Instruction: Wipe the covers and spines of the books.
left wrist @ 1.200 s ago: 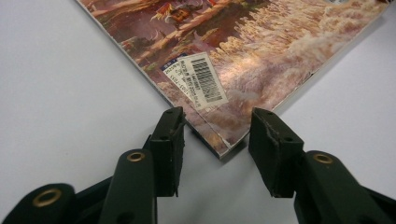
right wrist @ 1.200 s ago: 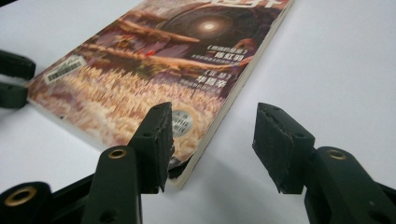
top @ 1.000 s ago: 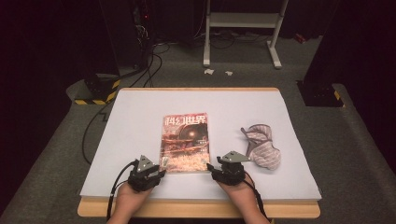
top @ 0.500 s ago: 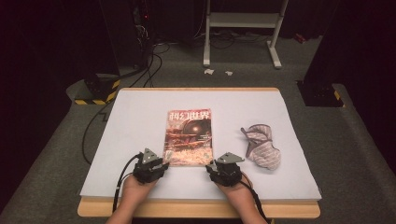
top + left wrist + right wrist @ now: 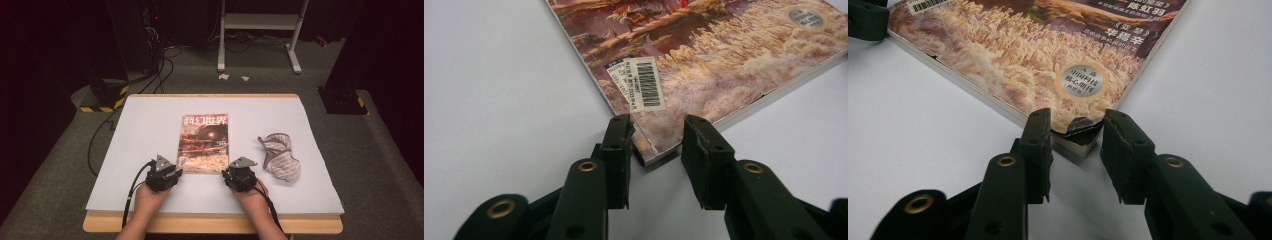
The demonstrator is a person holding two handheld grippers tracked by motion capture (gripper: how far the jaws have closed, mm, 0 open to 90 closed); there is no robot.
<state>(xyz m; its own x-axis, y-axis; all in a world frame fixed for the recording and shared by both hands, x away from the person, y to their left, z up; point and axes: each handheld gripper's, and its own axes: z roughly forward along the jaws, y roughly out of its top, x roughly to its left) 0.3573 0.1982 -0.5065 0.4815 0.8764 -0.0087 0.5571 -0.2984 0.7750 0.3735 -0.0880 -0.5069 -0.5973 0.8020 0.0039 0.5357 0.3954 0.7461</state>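
A magazine (image 5: 205, 140) with a reddish cover lies flat on the white table top (image 5: 145, 125). My left gripper (image 5: 174, 171) is at its near left corner. In the left gripper view the jaws (image 5: 656, 135) straddle that corner by the barcode label (image 5: 641, 85), and both pads touch its edges. My right gripper (image 5: 229, 172) is at the near right corner. Its jaws (image 5: 1073, 130) have just been closing around the curled corner of the magazine (image 5: 1038, 55) and now press on its two edges.
A crumpled striped cloth (image 5: 280, 155) lies to the right of the magazine. The table's wooden front edge (image 5: 210, 225) runs just behind my hands. Cables (image 5: 105, 135) and a white stand (image 5: 260, 25) are on the floor beyond the table.
The left gripper has moved right and forward to the magazine's corner. The magazine has shifted slightly to the right. The right gripper has stayed at its corner.
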